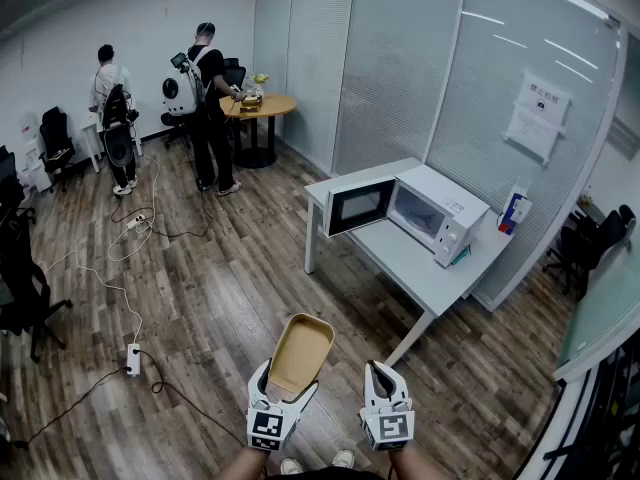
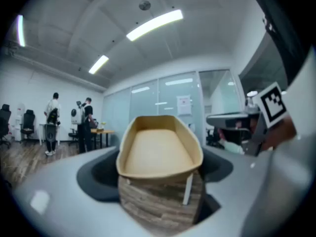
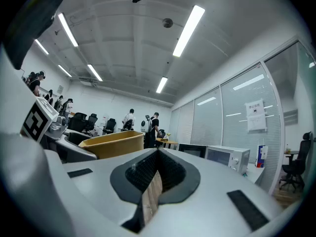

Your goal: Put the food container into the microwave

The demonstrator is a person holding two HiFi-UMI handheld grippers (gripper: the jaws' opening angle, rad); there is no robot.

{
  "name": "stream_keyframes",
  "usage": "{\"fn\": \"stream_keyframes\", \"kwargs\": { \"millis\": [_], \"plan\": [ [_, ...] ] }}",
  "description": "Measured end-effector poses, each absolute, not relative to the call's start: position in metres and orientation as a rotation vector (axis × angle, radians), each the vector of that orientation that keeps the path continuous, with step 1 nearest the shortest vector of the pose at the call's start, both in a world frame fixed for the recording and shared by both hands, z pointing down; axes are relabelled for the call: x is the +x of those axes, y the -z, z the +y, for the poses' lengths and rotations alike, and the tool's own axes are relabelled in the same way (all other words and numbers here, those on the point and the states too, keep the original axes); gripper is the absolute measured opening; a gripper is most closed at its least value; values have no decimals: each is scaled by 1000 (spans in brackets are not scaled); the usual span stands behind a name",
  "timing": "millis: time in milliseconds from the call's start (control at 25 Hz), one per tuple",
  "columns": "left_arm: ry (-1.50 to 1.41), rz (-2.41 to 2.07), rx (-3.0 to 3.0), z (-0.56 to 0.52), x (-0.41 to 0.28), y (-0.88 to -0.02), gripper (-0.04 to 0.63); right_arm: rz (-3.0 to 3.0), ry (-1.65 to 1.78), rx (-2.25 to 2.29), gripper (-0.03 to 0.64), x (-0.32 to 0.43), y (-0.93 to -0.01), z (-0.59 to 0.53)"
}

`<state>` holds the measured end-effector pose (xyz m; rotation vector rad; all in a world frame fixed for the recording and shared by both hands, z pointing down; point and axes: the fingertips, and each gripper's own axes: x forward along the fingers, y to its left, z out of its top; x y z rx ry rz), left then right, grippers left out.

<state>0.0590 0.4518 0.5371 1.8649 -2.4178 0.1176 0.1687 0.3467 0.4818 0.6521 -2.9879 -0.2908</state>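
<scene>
Office room, wood floor (image 1: 230, 268), glass partitions. A white counter (image 1: 425, 273) carries the microwave (image 1: 445, 213), its door (image 1: 358, 206) swung open, so the cavity looks ready to load. The food container (image 1: 300, 353), empty and open-topped, is well short of the microwave, carried in the air in front of it. The left tool (image 1: 285, 386) spans its width, jaws wide and clamped on the sides, rim about level — likely so it slides in flat. The right tool (image 1: 384, 376), farther from the door side of the microwave, has its jaws closed on nothing — probably free for the door. Both point roughly level, toward the microwave.
</scene>
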Motion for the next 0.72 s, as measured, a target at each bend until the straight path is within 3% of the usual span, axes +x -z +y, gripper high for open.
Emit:
{"fn": "stream_keyframes", "kwargs": {
  "millis": [720],
  "plan": [
    [-130,-2482,1893,415,32,-508,469,-3073,289,658,-2,130,-453,322]
  ]
}}
